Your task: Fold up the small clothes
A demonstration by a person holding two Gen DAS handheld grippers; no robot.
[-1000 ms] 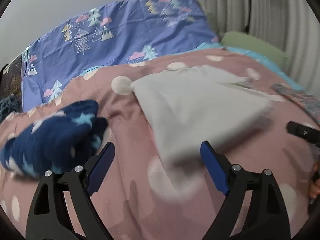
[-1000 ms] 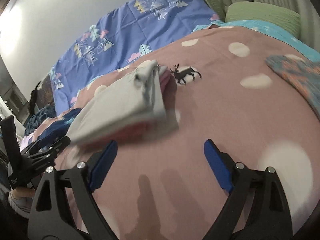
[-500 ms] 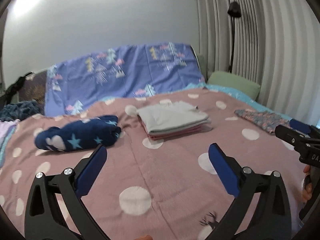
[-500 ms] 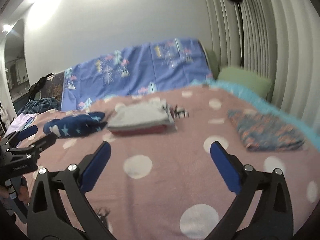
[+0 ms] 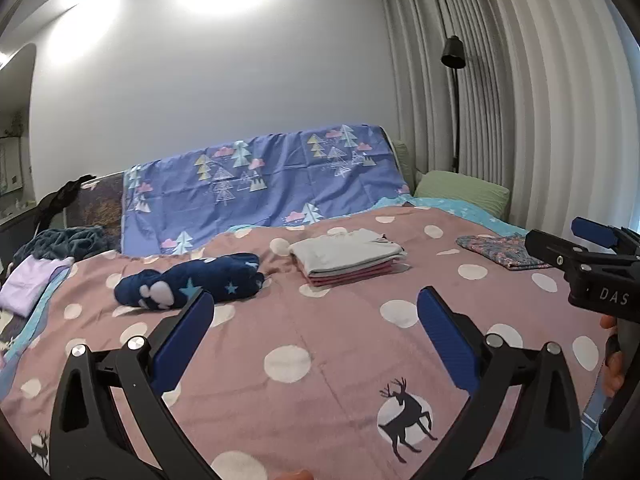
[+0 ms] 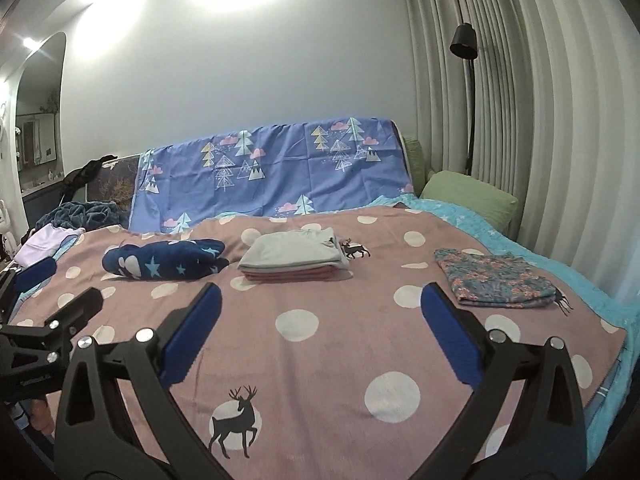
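A folded stack of small clothes [image 5: 346, 258] [image 6: 294, 258], grey on top and pink below, lies in the middle of the pink dotted bed cover [image 5: 340, 344]. Left of it sits a rumpled navy garment with stars [image 5: 188, 286] [image 6: 160, 266]. A folded floral piece [image 5: 504, 250] [image 6: 496, 280] lies to the right. My left gripper [image 5: 316, 312] hovers well back from the stack, open and empty. My right gripper [image 6: 320, 304] is likewise open with nothing between its fingers. Each gripper shows at the edge of the other's view.
A blue sheet with tree prints [image 5: 260, 184] hangs over the headboard. A green pillow [image 5: 460, 192] and a black floor lamp [image 5: 454, 56] stand by the curtain at the right. A lavender garment [image 5: 32, 280] and a dark blanket [image 5: 64, 240] lie at the bed's left edge.
Both grippers have drawn back and upward from the grey and pink stack, which was right in front of them. Their jaws have widened, and the stack now rests alone on the bed.
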